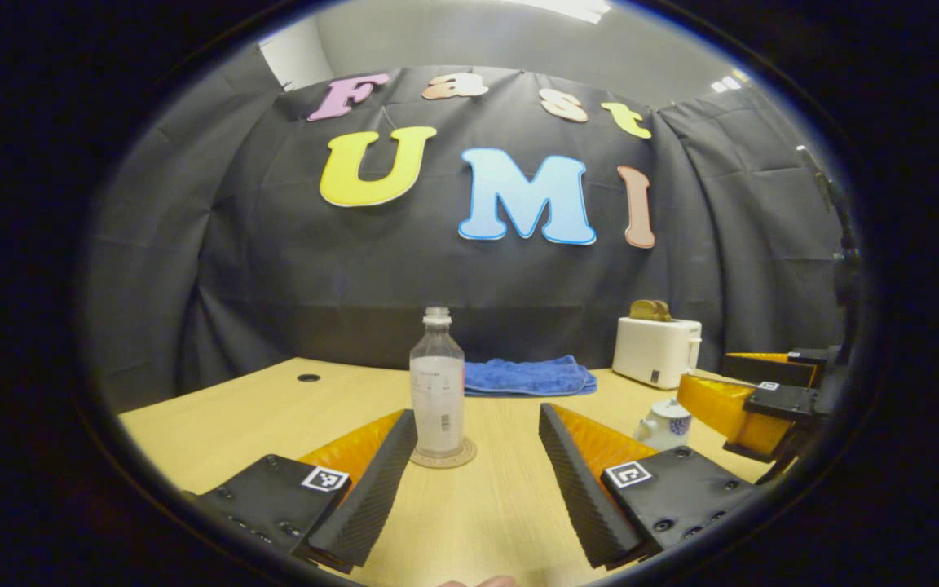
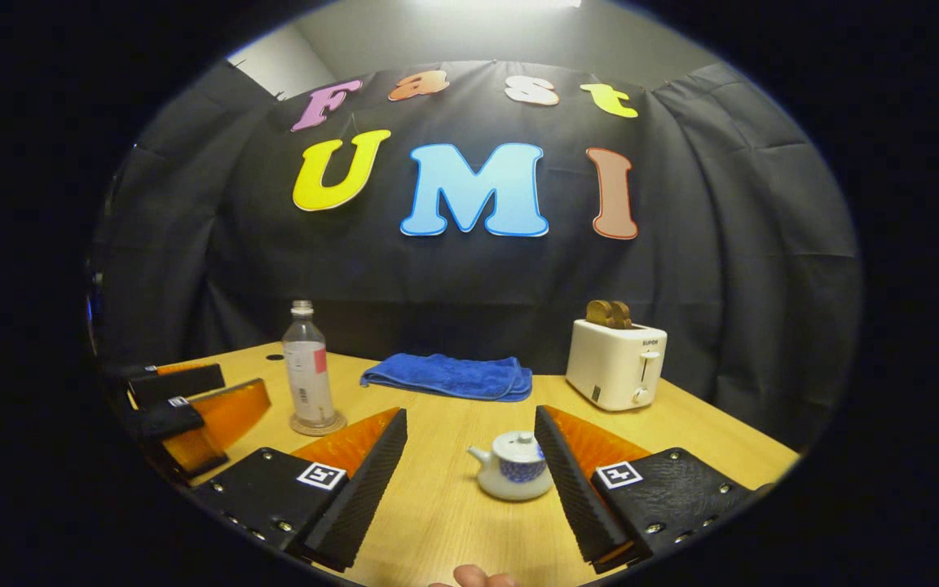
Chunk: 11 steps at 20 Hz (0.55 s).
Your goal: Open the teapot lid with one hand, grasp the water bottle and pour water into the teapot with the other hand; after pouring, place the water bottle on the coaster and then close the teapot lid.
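A clear water bottle (image 1: 437, 383) stands upright on a round coaster (image 1: 443, 455) on the wooden table, just ahead of my left gripper (image 1: 478, 469), which is open and empty. In the right gripper view the same bottle (image 2: 309, 371) and coaster (image 2: 317, 424) sit at the left. A small white teapot with blue pattern (image 2: 514, 466), lid on, rests close to the right finger of my open right gripper (image 2: 469, 465). In the left gripper view the teapot (image 1: 663, 424) sits at the right, partly behind a finger, with the right gripper (image 1: 751, 399) beyond it.
A folded blue towel (image 2: 449, 375) lies at the back of the table (image 2: 453, 522). A white toaster (image 2: 616, 363) holding brown slices stands at the back right. The left gripper (image 2: 184, 412) shows at the left edge of the right gripper view. A cable hole (image 1: 308, 377) lies far left.
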{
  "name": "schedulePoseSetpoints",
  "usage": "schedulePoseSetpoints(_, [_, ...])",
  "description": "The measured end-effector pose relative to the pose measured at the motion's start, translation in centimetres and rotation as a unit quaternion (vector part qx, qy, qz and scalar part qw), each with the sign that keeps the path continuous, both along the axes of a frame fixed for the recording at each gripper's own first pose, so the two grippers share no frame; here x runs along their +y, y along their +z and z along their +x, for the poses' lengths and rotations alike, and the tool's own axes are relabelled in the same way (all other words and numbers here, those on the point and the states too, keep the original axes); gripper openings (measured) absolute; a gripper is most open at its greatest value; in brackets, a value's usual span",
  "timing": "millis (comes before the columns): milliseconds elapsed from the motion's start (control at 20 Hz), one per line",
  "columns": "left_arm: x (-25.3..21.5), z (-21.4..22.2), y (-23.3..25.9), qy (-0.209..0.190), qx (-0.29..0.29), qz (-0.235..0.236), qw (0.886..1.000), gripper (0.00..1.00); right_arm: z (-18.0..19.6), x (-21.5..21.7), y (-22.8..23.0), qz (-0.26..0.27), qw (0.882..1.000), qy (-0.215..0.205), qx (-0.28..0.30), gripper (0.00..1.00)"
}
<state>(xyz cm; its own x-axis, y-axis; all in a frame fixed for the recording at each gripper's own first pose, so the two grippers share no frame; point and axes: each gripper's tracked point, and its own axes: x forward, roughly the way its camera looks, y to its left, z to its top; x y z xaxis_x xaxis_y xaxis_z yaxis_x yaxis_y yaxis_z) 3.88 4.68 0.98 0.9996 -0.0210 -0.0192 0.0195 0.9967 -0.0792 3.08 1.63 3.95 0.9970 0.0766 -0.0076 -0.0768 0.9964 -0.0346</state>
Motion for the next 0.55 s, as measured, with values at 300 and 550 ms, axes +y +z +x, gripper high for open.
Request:
schedulePoseSetpoints(300, [-2.2, -3.4, -0.4, -0.005, -0.008, 0.02, 1.0, 1.0, -3.3, -0.3, -2.3, 0.025, 0.999, -0.033, 0.005, 0.96])
schedulePoseSetpoints(550, [-3.2, -4.6, -1.7, 0.001, -0.002, 0.039, 0.999, 1.0, -3.9, 0.5, -4.4, 0.025, 0.999, -0.033, 0.023, 0.96])
